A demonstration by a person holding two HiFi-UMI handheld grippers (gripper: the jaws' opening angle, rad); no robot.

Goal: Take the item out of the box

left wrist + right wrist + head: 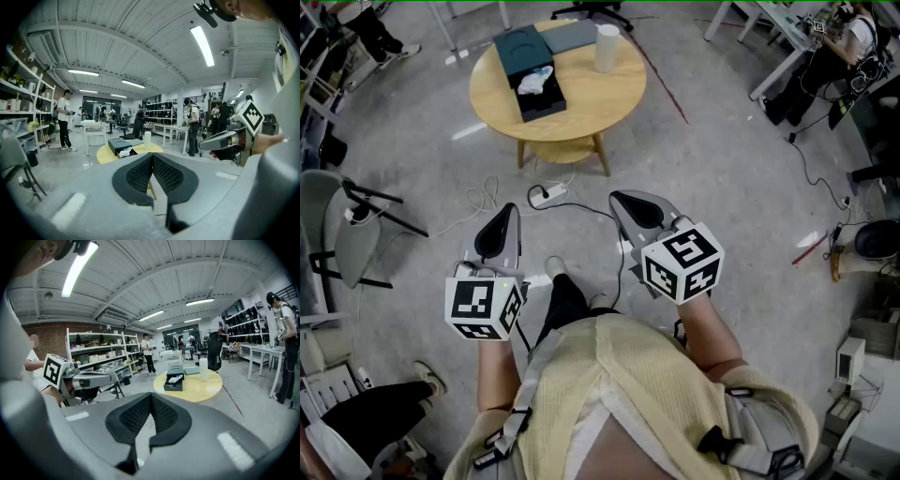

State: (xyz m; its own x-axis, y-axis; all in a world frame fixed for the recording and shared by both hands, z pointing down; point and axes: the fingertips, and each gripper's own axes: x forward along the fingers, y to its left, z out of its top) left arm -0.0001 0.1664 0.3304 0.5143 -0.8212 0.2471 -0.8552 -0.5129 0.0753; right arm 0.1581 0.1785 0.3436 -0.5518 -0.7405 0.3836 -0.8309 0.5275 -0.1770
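An open dark box (528,73) sits on the round wooden table (609,94), far ahead of me. A white crumpled item (534,82) lies inside it. In the gripper views the box (123,146) (174,382) appears small and distant. My left gripper (508,212) and right gripper (622,198) hang close to my body above the floor, well short of the table. Both are shut with nothing between the pads (140,173) (161,414), which meet at their tips.
The box's lid (570,36) and a white cylinder (607,48) also stand on the table. A power strip (547,194) with cables lies on the floor between me and the table. A grey chair (342,230) stands at the left. Desks and people fill the room's edges.
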